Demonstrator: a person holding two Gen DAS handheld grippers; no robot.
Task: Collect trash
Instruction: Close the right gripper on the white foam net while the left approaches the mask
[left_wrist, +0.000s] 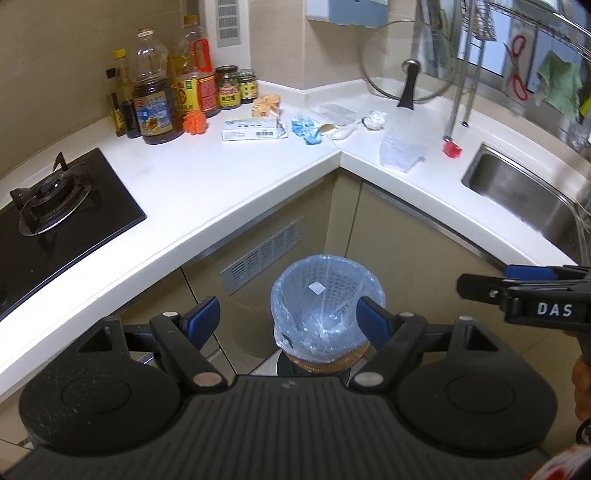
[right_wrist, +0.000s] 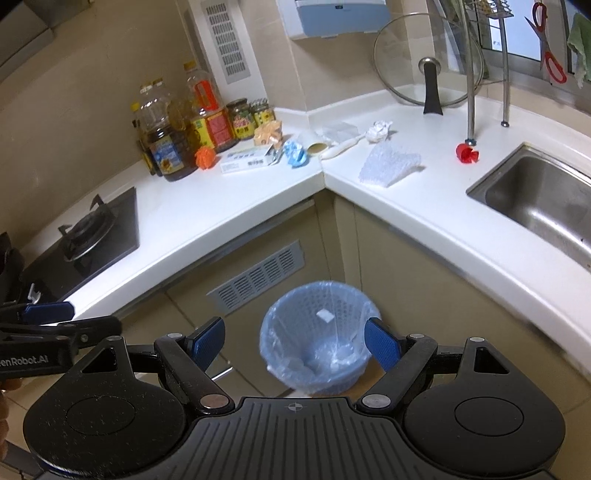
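- Pretty clearly a home kitchen, small one, with an L-shaped white countertop wrapped around a corner.
- A black gas hob was set into the counter's left end, a steel sink into the right end.
- Oil bottles and sauce jars stood along the back edge by the tiled wall.
- A glass pot lid leaned in the far corner, and scissors hung by the window.

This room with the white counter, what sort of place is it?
A home kitchen, most likely: a gas stove is set into the counter, a steel sink sits to the right, and oil bottles stand by the wall.
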